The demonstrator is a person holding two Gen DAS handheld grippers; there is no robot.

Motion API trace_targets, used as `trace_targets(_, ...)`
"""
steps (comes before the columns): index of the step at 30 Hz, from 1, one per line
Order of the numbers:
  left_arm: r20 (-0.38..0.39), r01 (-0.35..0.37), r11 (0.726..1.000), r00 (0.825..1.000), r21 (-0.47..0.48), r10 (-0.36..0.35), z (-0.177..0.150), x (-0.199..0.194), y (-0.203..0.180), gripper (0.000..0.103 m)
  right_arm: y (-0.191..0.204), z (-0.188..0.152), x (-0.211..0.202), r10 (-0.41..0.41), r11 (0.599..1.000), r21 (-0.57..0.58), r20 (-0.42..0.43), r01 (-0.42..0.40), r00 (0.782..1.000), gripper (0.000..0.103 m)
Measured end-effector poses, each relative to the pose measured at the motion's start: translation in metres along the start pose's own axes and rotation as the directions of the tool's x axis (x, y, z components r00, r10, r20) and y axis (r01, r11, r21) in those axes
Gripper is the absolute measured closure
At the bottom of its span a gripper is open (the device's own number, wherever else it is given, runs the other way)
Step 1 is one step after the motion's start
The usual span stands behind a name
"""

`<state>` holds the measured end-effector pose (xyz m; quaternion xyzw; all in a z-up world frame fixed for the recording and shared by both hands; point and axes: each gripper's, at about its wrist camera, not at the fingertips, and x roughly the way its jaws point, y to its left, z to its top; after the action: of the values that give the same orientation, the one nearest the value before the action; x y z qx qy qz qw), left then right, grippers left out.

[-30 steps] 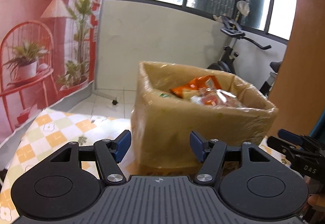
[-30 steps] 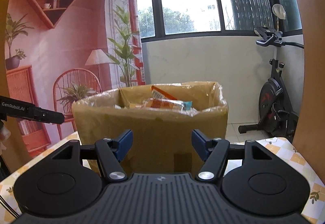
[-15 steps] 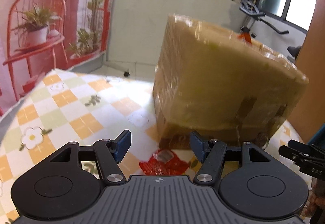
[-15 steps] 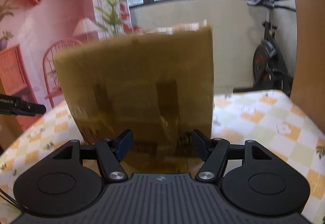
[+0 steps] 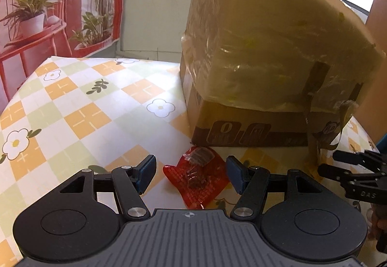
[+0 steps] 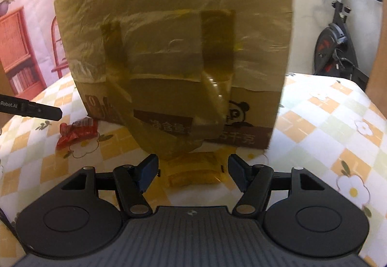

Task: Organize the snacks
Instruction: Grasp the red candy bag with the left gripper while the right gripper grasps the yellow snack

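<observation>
We see checkered floral tablecloth [image 5: 79,107], cardboard box [image 5: 266,49] far, exercise bike [image 6: 338,42] beyond. Left gripper [image 5: 191,170] jaws spread around red snack packet [image 5: 197,180]; right gripper [image 6: 192,169] spread, yellow packet [image 6: 193,167] between.

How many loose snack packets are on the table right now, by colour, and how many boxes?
Red snack packet: 1, between the open fingers of the left hand-held gripper
Yellow snack packet: 1, in front of the open right hand-held gripper
Cardboard box: 1
Total: 3
</observation>
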<state>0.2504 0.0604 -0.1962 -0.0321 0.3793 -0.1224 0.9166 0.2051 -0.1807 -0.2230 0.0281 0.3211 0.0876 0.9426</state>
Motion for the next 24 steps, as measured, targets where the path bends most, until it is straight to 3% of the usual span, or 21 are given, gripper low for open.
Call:
trace_targets(8, -0.027, 0.006, 1.0, 1.0, -0.005, -0.006, -0.007, 0.007, -0.002, 0.037, 0.005, -0.001, 0.03, -0.02, 0.998, -0.065, -0.061, 0.016, 0.998, 0.033)
trace_targets(11, -0.029, 0.011, 1.0, 1.0, -0.002, -0.011, -0.009, 0.01, -0.004, 0.037, 0.002, -0.005, 0.025, -0.017, 0.998, -0.054, -0.043, 0.015, 0.999, 0.044)
trace_targets(16, -0.026, 0.006, 1.0, 1.0, -0.009, -0.006, -0.011, 0.016, -0.007, 0.037, -0.002, -0.009, 0.015, 0.016, 1.0, -0.014, -0.038, -0.017, 0.999, 0.05)
trace_targets(24, -0.008, -0.096, 0.987, 0.995, -0.129, 0.095, -0.02, 0.021, -0.005, 0.038, 0.001, -0.016, 0.006, 0.015, 1.0, -0.018, -0.019, -0.015, 1.0, 0.05)
